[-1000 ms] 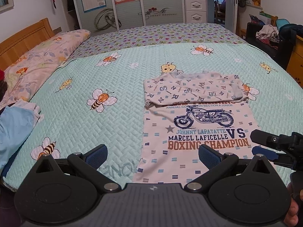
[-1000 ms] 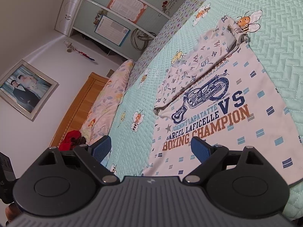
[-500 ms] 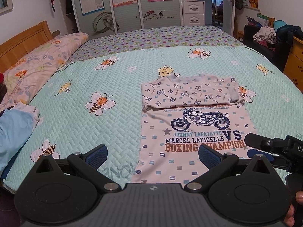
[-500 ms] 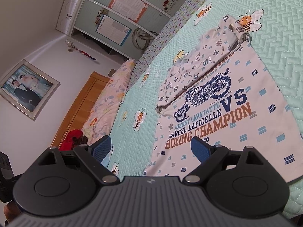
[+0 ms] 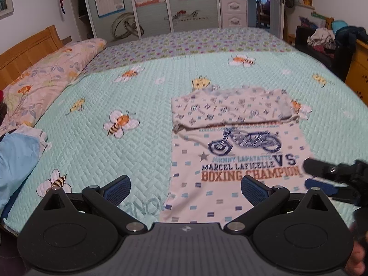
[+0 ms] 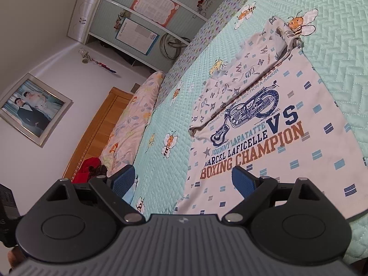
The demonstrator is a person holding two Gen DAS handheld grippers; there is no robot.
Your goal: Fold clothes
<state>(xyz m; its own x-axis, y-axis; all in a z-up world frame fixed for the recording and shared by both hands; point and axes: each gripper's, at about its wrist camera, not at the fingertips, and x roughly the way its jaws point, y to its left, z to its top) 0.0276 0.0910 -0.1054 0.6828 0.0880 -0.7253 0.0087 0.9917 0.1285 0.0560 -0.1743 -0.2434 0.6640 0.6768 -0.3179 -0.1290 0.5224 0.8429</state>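
Observation:
A white T-shirt (image 5: pixel 239 161) with a motorcycle print and "BOXING CHAMPION" text lies flat on the green bee-pattern bedspread (image 5: pixel 128 142), its top part folded down over the chest. It also shows in the right wrist view (image 6: pixel 276 133). My left gripper (image 5: pixel 185 189) is open and empty, above the shirt's near left hem. My right gripper (image 6: pixel 182 180) is open and empty, tilted, above the near hem. The right gripper also shows at the right edge of the left wrist view (image 5: pixel 322 177).
A floral pillow (image 5: pixel 43 80) and wooden headboard (image 5: pixel 25 48) lie at the left. A folded light-blue garment (image 5: pixel 16 158) sits at the bed's left edge. A wardrobe (image 5: pixel 151 2) stands behind the bed, cluttered furniture (image 5: pixel 326 41) at the right.
Both grippers have drawn back toward the near edge of the bed, so the shirt sits lower and farther in view. Both stayed open. The shirt has not moved.

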